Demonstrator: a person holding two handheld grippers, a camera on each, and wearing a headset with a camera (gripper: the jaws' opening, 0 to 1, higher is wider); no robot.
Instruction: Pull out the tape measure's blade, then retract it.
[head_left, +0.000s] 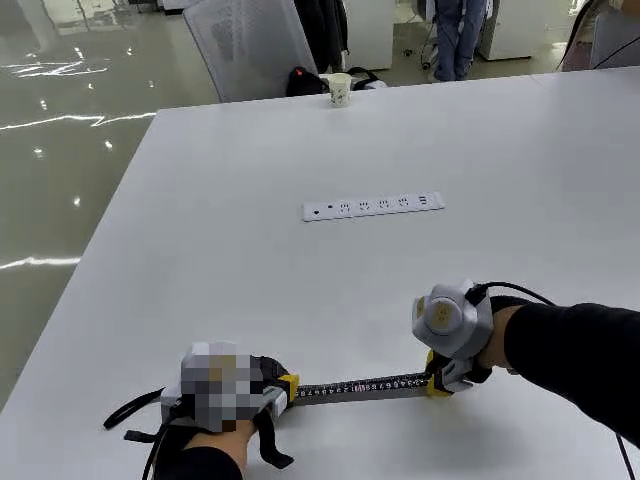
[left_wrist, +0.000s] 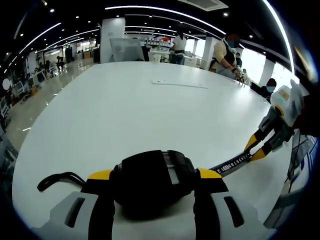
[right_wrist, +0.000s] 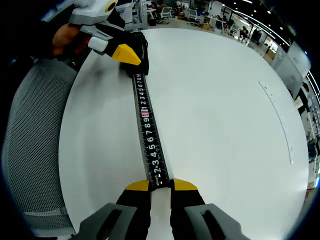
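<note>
My left gripper (left_wrist: 155, 176) has its yellow-tipped fingers (left_wrist: 101, 176) clamped on the black tape measure case (left_wrist: 150, 189). My right gripper (right_wrist: 161, 186) pinches the end of the dark numbered blade (right_wrist: 146, 120), which stretches between both fingers along the white table (right_wrist: 225, 125). Both hands sit low.

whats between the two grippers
The tape measure's blade, stretched over the table from the case in the left gripper to the right gripper; the head view shows it.

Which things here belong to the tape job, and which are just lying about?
In the job: tape measure case, blade, left gripper, right gripper.
Lying about: power strip, paper cup, chair.
</note>
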